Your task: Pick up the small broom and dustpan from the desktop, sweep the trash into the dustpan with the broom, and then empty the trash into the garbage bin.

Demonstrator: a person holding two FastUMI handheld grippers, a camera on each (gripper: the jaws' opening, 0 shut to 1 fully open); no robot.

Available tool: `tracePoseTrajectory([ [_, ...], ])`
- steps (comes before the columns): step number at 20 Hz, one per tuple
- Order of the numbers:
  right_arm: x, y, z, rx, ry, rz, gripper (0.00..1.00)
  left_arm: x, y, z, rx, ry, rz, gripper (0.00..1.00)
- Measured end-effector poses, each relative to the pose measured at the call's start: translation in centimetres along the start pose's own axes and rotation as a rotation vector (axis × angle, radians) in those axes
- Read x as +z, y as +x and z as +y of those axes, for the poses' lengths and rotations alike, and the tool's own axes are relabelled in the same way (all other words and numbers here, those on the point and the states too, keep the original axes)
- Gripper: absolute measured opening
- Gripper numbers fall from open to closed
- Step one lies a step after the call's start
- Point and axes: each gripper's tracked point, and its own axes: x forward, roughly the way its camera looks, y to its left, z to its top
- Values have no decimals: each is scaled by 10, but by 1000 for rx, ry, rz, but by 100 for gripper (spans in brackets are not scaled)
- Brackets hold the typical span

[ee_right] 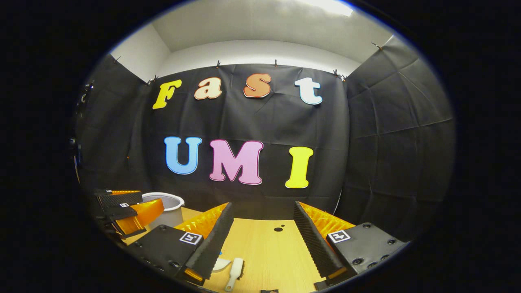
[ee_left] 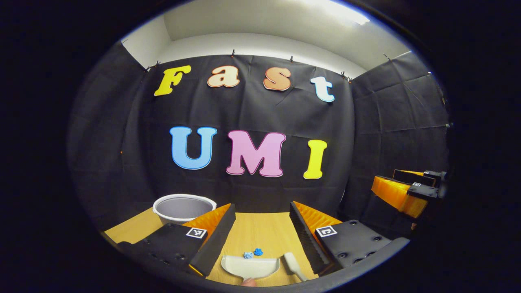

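In the left gripper view a white dustpan (ee_left: 250, 266) lies on the wooden desktop (ee_left: 260, 232) near the bottom edge. Two small blue crumpled scraps of trash (ee_left: 253, 253) sit just beyond its lip. A white small broom (ee_left: 294, 266) lies to its right. My left gripper (ee_left: 262, 206) hangs open above them, holding nothing. In the right gripper view the broom (ee_right: 235, 273) lies low between the fingers, and a sliver of the dustpan (ee_right: 222, 264) peeks out beside the left finger. My right gripper (ee_right: 262, 205) is open and holds nothing.
A white garbage bin (ee_left: 183, 207) stands at the back left of the desktop. In the right gripper view the left gripper (ee_right: 122, 211) partly covers the bin (ee_right: 169, 205). The right gripper (ee_left: 407, 189) hovers far right. Small dark holes (ee_right: 279, 229) mark the desktop.
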Motion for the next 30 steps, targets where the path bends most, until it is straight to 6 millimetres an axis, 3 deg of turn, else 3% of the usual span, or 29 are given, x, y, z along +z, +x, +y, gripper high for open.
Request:
tracePoseTrajectory([
  [7, -4, 1, 9, 2, -7, 16, 89, -3, 2, -4, -37, -3, 21, 80],
  [8, -4, 1, 10, 2, -5, 19, 96, -5, 1, -3, -37, -4, 19, 81],
  [9, -5, 3, 10, 0, -3, 25, 89, -3, 0, -2, -39, -4, 16, 80],
  [18, -19, 5, 23, 21, 19, 63, 91, -8, 2, 11, -32, 42, 41, 80],
  [21, -23, 10, 29, 38, 16, 79, 92, -16, 5, 17, -21, 38, 77, 80],
  [23, -30, 14, 33, 60, 3, 123, 97, -25, 2, 23, -27, 65, 116, 80],
  [26, -23, 22, 31, 66, 9, 138, 97, -40, -6, 41, -17, 94, 164, 79],
  [30, -45, 32, 33, 49, 48, 207, 97, -60, -7, 41, -32, 69, 234, 81],
])
